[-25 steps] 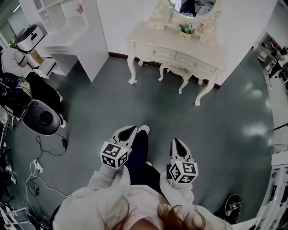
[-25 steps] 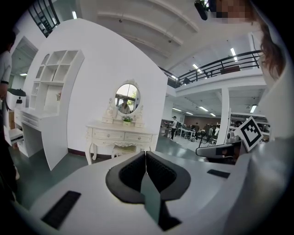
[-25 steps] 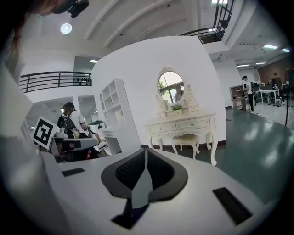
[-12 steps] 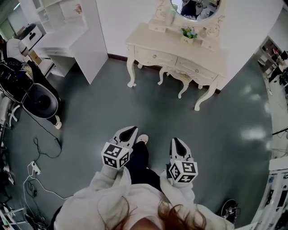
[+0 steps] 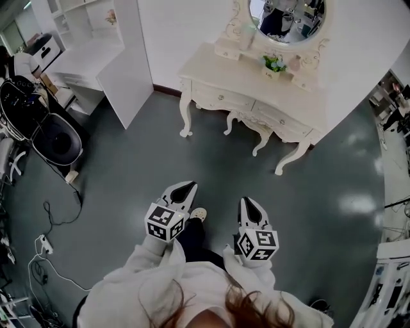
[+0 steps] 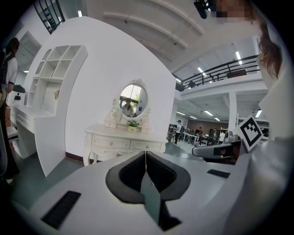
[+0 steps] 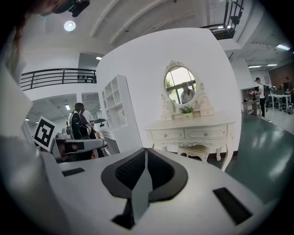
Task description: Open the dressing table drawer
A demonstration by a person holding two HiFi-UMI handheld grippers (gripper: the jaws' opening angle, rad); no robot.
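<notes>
Dressing table (image 5: 253,86) stands against the white wall (image 5: 186,32) at the far side of the grey floor (image 5: 147,160), with an oval mirror (image 5: 286,16) and a small potted plant (image 5: 274,64) on its tabletop (image 5: 218,70) and a stool (image 5: 251,115) tucked beneath. Its two drawers (image 5: 221,98) appear fully closed, though they are small at this range. Left hand-held gripper (image 6: 145,156) and right hand-held gripper (image 7: 145,153) are held side by side, each with jaws together on nothing, pointing toward the table and well apart from it.
</notes>
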